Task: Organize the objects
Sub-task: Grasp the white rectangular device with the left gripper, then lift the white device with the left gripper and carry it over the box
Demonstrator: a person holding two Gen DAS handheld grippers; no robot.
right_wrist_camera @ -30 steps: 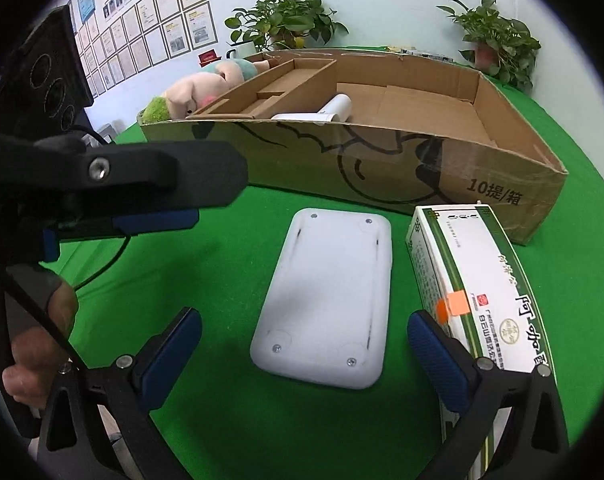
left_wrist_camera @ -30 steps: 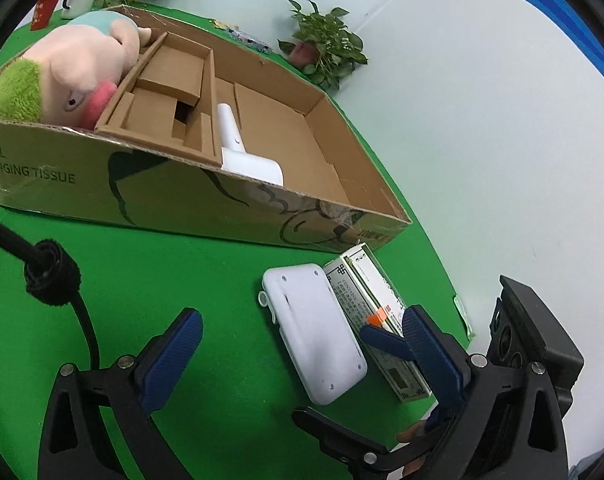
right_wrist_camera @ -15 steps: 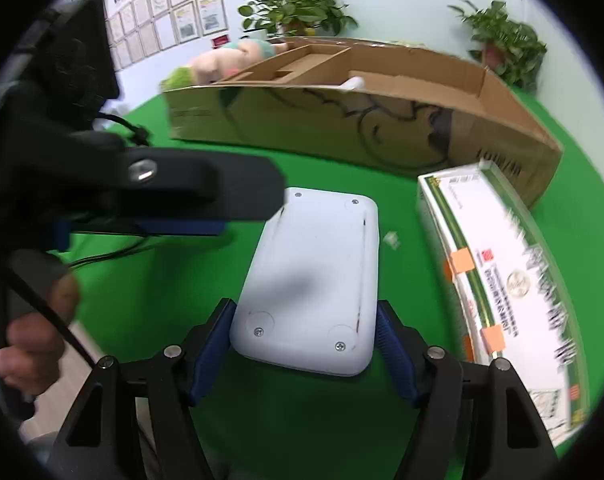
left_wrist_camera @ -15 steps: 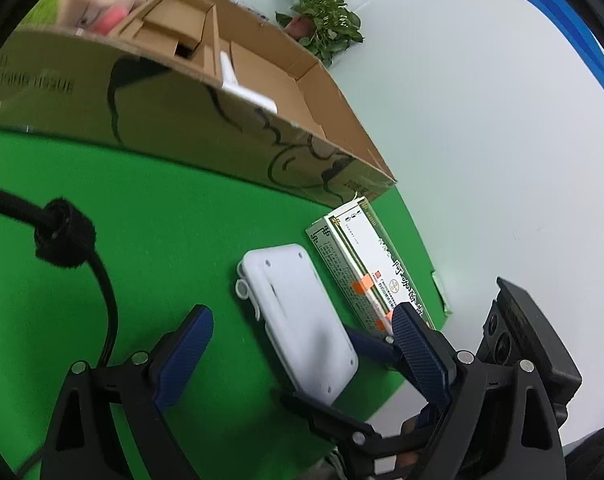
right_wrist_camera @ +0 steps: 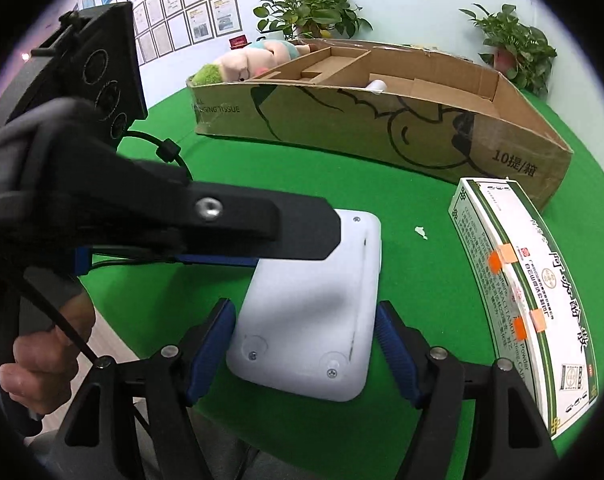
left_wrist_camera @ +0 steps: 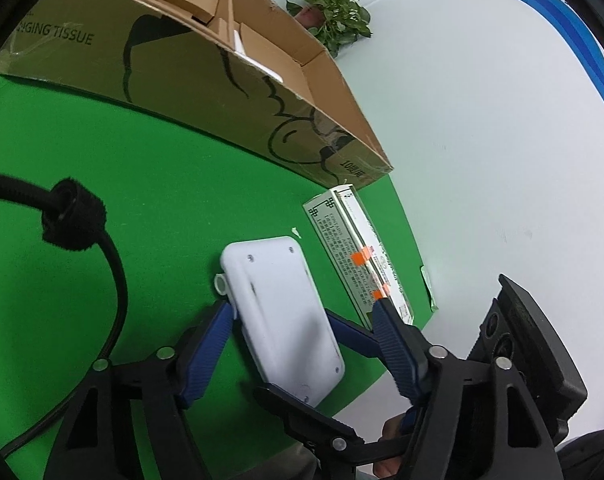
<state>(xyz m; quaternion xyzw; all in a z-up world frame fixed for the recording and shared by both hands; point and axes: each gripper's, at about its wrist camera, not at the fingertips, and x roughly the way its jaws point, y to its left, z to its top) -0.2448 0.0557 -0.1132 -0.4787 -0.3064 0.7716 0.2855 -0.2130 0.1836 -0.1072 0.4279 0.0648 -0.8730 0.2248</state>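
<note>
A: Why two tools on one white device (right_wrist_camera: 310, 304)?

B: It lies flat on the green cloth (left_wrist_camera: 141, 208), too broad for one. The left gripper (left_wrist_camera: 302, 332) is closing across its long sides; the right gripper (right_wrist_camera: 306, 340) brackets its near end, jaws easing apart.

A: And after that?

B: Probably the cardboard box (right_wrist_camera: 382, 128), left of the medicine carton (right_wrist_camera: 518, 280).

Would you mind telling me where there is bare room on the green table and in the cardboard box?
The green table lies bare between the white device and the medicine box, and up to the cardboard box. Inside it, the floor at the right end looks free. Its left end is crowded by a cardboard insert and a plush toy.
</note>
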